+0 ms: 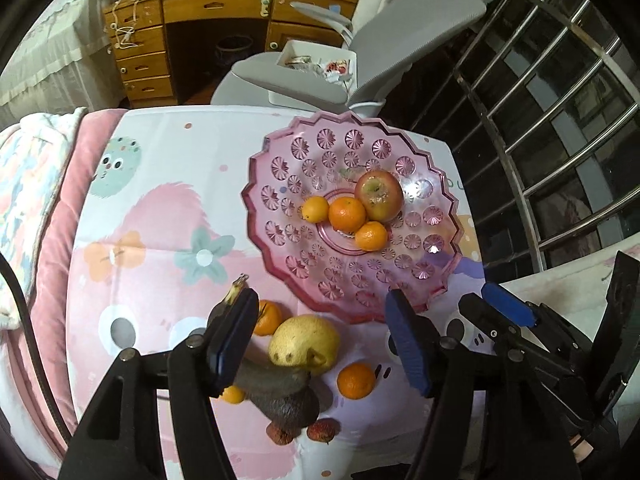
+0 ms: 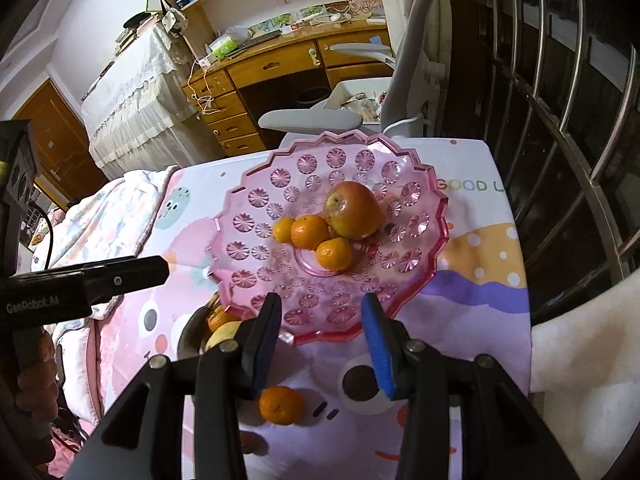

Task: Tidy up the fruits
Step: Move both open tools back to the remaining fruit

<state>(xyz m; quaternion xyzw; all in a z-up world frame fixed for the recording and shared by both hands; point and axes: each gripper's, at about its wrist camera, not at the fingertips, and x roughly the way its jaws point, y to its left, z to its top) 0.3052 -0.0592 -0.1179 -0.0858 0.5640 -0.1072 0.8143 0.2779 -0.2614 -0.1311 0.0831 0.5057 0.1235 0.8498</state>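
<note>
Three mandarins (image 1: pixel 347 213) (plus apple (image 1: pixel 379 195)) in pink dish (image 1: pixel 276 184); both tongs (image 1: pixel 322 330) (image 2: pixel 322 332) agape.

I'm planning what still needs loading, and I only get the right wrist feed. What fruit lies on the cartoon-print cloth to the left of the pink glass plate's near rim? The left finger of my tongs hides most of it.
Observer: A yellow pear lies on the cartoon-print cloth near the rim of the pink glass plate. It sits between the open fingers of the left tongs.
Operator: Is anything against it?
Observer: Yes, a blackened banana lies along the pear's near side.
Operator: Is there smaller fruit I'd miss?
Observer: A small orange fruit sits beside the banana, partly under the left finger of the left tongs.
</note>
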